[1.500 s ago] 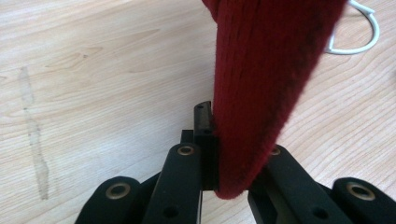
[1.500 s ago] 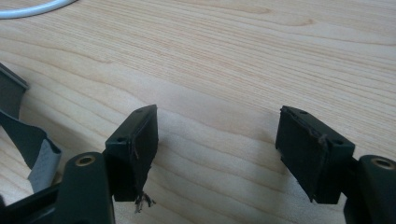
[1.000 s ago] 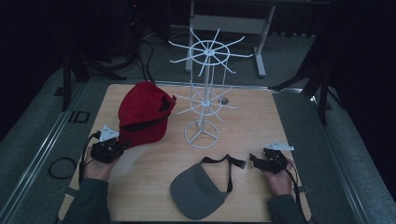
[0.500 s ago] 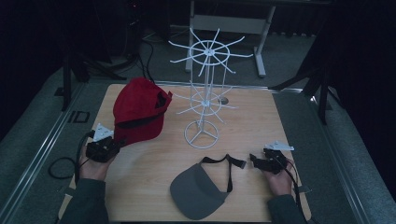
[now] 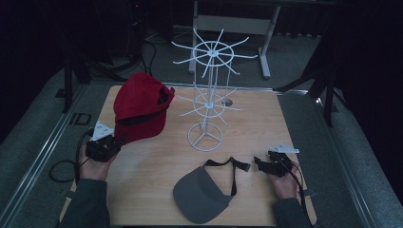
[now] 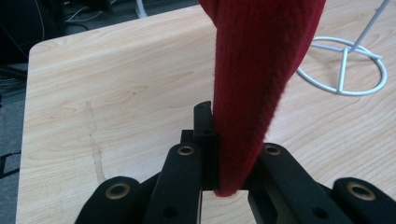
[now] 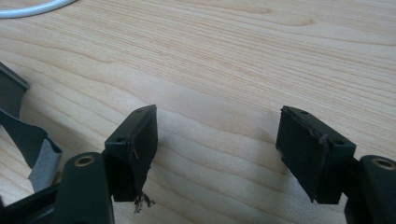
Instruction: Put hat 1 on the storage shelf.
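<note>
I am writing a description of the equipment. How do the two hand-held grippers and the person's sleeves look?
Both are black. The left hand-held gripper carries a grey three-cornered plate on top and trails a black cable. The right hand-held gripper has a similar plate, and its flat pads look worn and frayed. The sleeves are dark grey.

Red cap (image 6: 259, 84) cut off above (top edge), hiding one pad.

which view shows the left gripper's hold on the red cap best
The left gripper view: the left hand-held gripper is shut on the red cap, pinching its brim. The high view shows the whole cap but hides the pinch.
</note>
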### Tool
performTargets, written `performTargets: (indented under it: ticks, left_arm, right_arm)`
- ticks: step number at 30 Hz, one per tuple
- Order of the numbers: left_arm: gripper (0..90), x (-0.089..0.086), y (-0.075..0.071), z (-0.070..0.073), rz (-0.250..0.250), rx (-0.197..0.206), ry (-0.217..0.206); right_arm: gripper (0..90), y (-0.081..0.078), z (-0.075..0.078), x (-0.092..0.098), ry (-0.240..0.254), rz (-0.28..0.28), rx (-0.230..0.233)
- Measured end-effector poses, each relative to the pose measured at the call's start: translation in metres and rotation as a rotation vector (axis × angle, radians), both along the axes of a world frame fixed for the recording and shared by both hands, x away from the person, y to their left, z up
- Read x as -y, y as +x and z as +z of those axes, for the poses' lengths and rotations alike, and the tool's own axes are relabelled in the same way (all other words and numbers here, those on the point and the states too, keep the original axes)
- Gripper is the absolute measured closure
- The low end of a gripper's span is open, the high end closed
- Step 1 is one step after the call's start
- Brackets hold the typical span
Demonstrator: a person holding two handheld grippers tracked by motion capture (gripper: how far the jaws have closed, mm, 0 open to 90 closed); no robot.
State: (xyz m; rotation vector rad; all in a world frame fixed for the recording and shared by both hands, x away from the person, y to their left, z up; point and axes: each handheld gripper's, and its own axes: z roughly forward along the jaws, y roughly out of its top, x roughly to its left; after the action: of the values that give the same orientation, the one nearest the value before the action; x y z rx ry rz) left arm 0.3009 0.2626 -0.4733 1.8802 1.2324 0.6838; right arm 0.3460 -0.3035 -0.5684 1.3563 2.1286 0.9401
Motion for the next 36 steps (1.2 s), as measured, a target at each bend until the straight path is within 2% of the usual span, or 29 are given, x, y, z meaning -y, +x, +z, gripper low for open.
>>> performTargets:
  ticks: [28, 36]
  left_arm:
    - [85.9, 0.001, 0.004, 0.019, 0.026, 0.059, 0.0]
    - [85.9, 0.002, 0.006, 0.028, 0.03, 0.087, 0.001]
  right_arm:
    - [29.2, 0.0, 0.0, 0.0, 0.0, 0.0, 0.0]
    - [29.2, 0.0, 0.0, 0.0, 0.0, 0.0, 0.0]
